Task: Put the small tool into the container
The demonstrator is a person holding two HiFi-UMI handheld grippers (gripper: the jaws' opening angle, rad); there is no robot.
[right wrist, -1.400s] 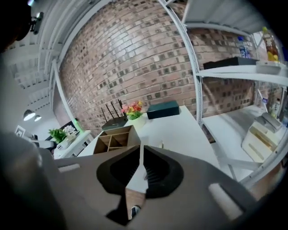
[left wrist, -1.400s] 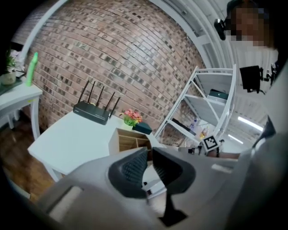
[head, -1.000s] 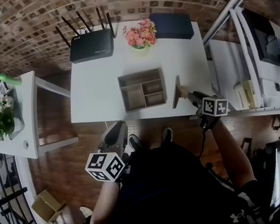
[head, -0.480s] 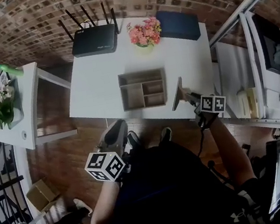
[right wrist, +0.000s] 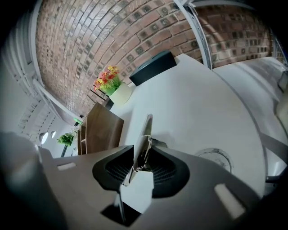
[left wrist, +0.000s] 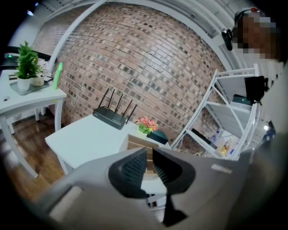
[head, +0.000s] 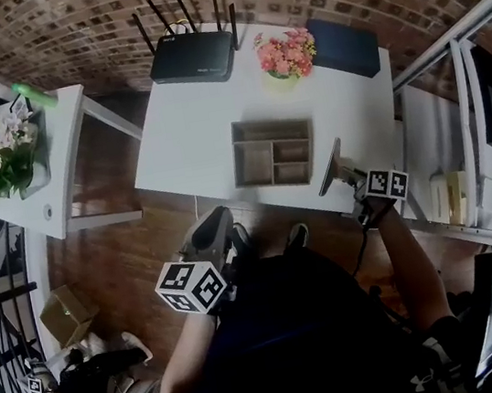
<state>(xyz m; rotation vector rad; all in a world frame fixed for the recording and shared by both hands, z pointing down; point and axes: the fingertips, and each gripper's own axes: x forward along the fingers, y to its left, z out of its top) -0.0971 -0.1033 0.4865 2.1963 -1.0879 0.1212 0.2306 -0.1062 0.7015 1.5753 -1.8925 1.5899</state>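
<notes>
The right gripper [head: 347, 176] sits at the lower right edge of the white table [head: 198, 124], right of centre in the head view. Its jaws are closing on the small tool [head: 329, 167], a thin flat metal piece that stands on edge and slants up and away from the jaws. In the right gripper view the tool [right wrist: 143, 134] runs up from between the two dark ribbed pads of the gripper [right wrist: 139, 164], which sit against its sides (its blade leans toward the upper middle of that frame).

The container [head: 238, 157], a wooden tray with several compartments, lies on the table just left of the tool, apart from it. In the right gripper view it shows as a brown box [right wrist: 101, 130] to the left of the tool.

The left gripper [head: 212, 229] hangs below the table's near edge, at lower centre of the head view, off the table. Its jaws [left wrist: 149, 157] are closed down to a thin slit with nothing in it.

Along the top of the head view stand a black router [head: 194, 57], a pot of pink flowers [head: 286, 52] and a dark box [head: 343, 34].
</notes>
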